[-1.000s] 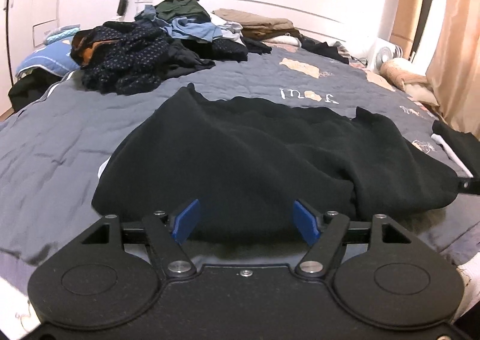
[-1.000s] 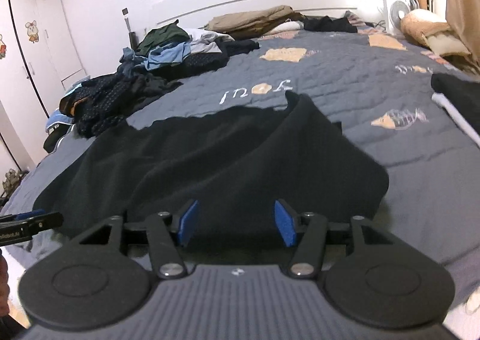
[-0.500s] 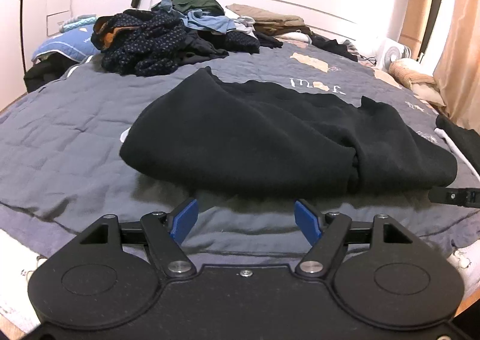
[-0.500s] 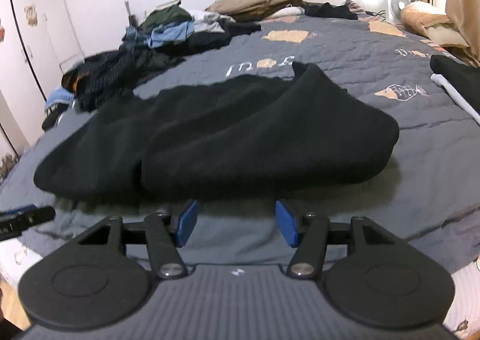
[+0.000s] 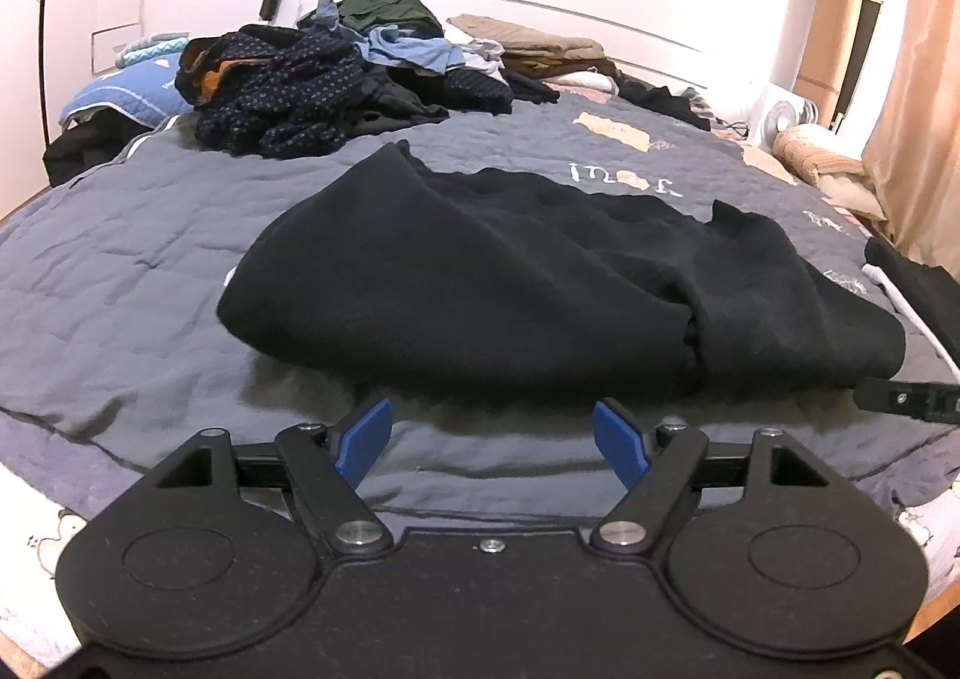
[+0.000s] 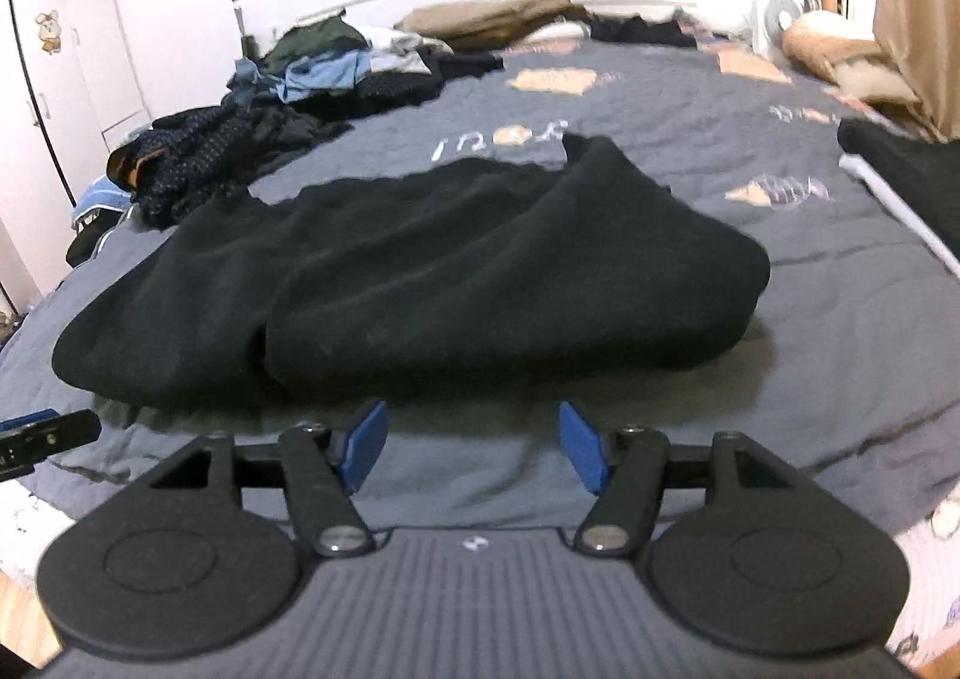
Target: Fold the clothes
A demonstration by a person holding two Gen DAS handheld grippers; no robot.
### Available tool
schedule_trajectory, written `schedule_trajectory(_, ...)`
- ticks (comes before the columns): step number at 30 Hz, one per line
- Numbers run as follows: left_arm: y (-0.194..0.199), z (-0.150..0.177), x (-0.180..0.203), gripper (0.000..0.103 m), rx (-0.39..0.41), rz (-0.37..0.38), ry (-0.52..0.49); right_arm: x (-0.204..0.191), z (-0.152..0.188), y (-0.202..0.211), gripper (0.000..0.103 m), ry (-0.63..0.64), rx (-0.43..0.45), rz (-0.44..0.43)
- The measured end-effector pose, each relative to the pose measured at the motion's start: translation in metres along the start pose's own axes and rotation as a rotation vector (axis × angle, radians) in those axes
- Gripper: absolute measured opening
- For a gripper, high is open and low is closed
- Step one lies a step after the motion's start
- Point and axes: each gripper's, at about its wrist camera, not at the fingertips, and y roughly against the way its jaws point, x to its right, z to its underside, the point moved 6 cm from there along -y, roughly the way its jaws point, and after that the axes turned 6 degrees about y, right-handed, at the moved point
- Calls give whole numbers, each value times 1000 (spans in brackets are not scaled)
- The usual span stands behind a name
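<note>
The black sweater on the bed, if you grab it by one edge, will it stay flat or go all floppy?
Probably floppy. The black sweater already lies in soft rolls and creases on the grey bedspread, so a lifted edge would likely droop and the fold come undone. It looks thick and fuzzy, so maybe a bit heavy and not slippery. It should not roll or break.

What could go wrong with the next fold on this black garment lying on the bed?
1. The black garment lies bulky and uneven, with a seam-like gap near its front edge; a grab there may catch only one layer.
2. Both the left gripper and the right gripper hang open, short of the cloth; closing low could pinch the grey quilt too.
3. Another dark item lies close on the right and could get dragged along.
</note>
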Motion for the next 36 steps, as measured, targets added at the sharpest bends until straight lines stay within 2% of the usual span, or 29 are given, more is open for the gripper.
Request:
schedule_trajectory(6,-7,-1,6,74,-2,-1,6,11,3,-3,65,-17,14,-9)
schedule_trajectory(16,-12,-1,30,74,2,15,-34,41,7,-6,65,-53,8,50)
schedule_trajectory(19,-16,-2,43,74,4,30,-92,43,6,-6,65,-64,17,43)
schedule_trajectory(23,-26,-5,59,73,18,46,-166,35,5,-10,65,-15,23,22)
schedule_trajectory(27,-34,-6,66,70,8,66,-183,21,2,-17,65,17,6,-27)
schedule_trajectory(29,-38,-7,69,58,3,75,-192,13,1,-19,65,44,-1,-31)
schedule_trajectory(30,-40,-8,70,56,1,80,-196,9,0,-18,65,58,2,-33)
schedule_trajectory(32,-45,-9,73,45,-4,90,-205,1,-3,-14,65,86,16,-39)
schedule_trajectory(36,-51,-11,77,45,0,99,-230,-13,-8,-13,65,165,59,-61)
